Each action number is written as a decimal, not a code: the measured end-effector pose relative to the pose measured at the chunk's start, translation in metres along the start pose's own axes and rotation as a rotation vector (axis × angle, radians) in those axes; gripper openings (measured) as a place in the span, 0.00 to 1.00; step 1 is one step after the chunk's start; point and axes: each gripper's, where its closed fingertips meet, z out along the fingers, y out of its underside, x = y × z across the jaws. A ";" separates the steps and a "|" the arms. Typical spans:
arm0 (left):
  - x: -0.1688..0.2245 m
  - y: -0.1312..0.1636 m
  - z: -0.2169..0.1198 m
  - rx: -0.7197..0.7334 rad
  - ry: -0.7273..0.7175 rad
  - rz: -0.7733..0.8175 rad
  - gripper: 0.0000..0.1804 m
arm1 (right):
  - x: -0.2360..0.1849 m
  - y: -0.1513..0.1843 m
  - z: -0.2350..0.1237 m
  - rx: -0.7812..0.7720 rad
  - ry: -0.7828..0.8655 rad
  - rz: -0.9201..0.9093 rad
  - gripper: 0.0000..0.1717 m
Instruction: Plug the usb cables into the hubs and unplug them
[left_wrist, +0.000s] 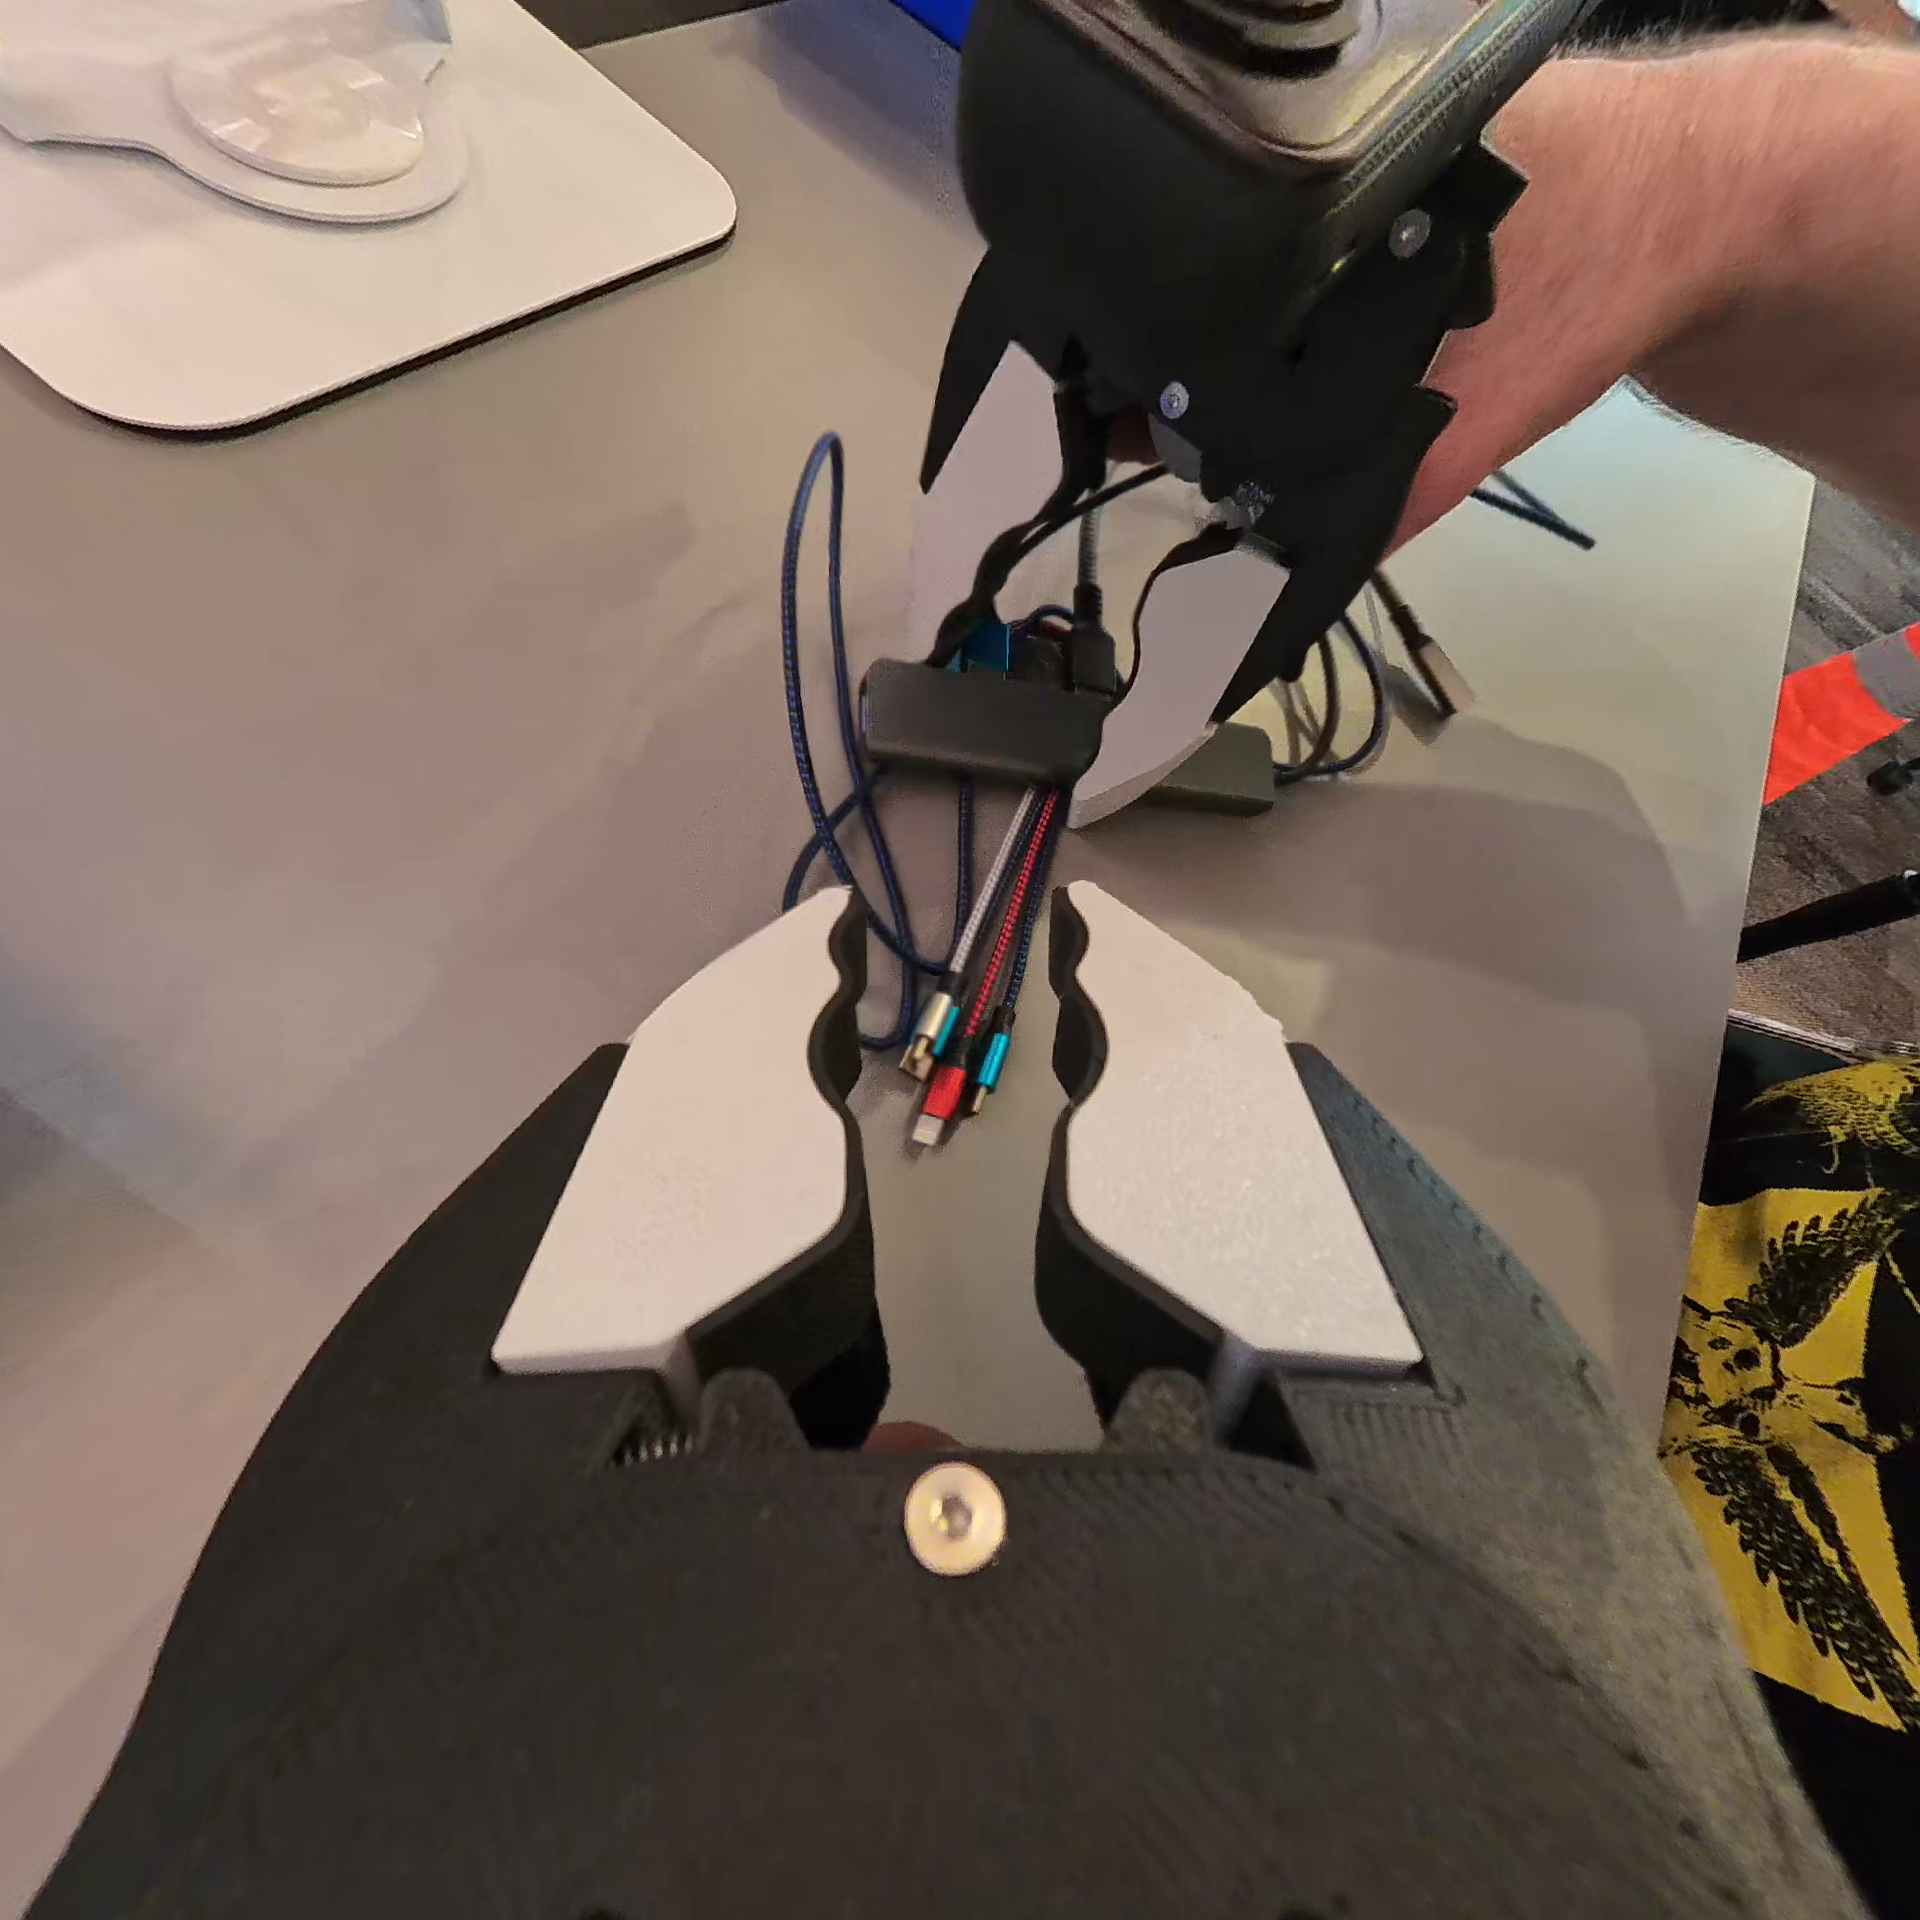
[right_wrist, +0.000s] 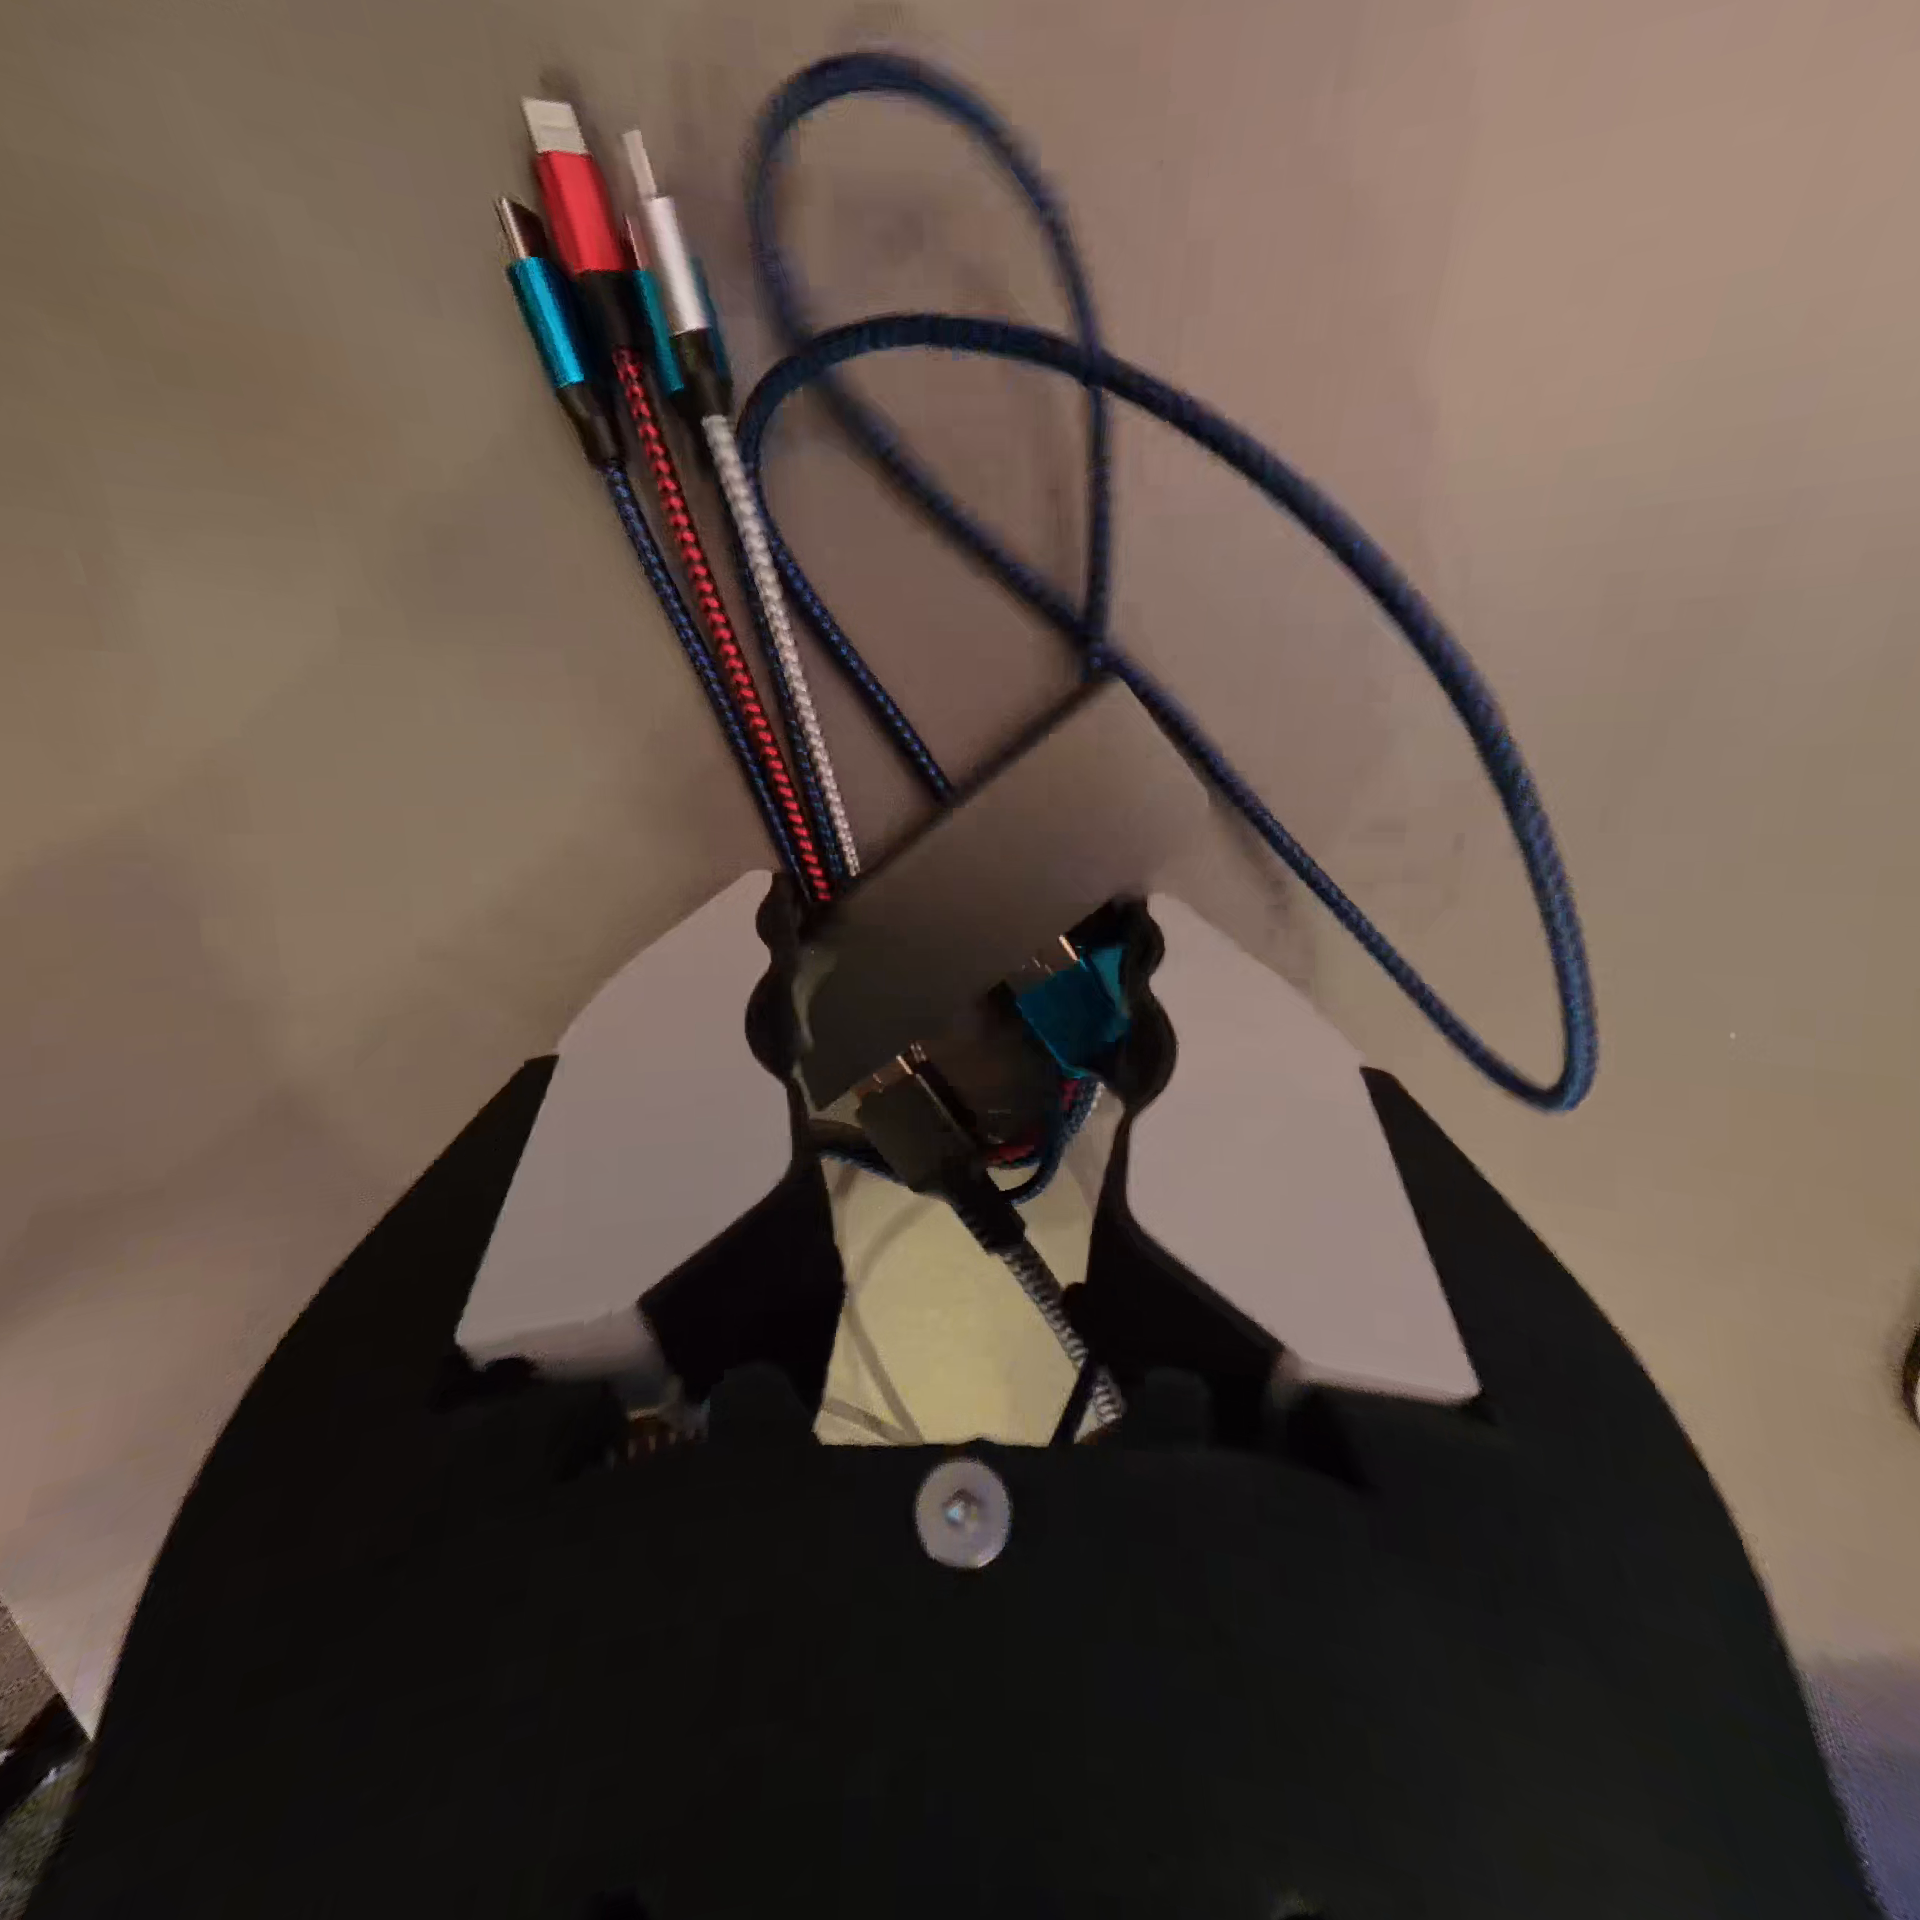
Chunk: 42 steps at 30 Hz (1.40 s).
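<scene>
The slim dark grey rectangular USB hub (right_wrist: 914, 966) sits on the grey surface (left_wrist: 416, 727), light and rigid, likely to slide when a plug is pushed or pulled, so pinching its short ends looks best. The right tongs (right_wrist: 961, 987) straddle it, half-open; whether the pads press it I cannot tell. A teal metal plug (right_wrist: 1075, 1013) and a black plug (right_wrist: 914, 1127) are seated. The braided cables (left_wrist: 1013, 883) look limp; grip them at the hard plug shells. The left tongs (left_wrist: 954, 997) hover partly open, empty, over the loose red, silver and teal connectors (left_wrist: 951, 1081).
</scene>
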 end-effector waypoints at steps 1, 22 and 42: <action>0.000 0.000 0.000 0.001 0.002 -0.001 0.19 | -0.001 0.000 0.000 0.005 -0.002 0.000 0.33; 0.000 -0.001 -0.001 0.001 -0.002 0.002 0.19 | -0.026 -0.008 -0.014 0.101 -0.147 0.004 0.09; 0.005 0.000 0.004 -0.009 0.008 0.017 0.19 | -0.021 0.026 -0.014 -0.149 0.348 -0.290 0.22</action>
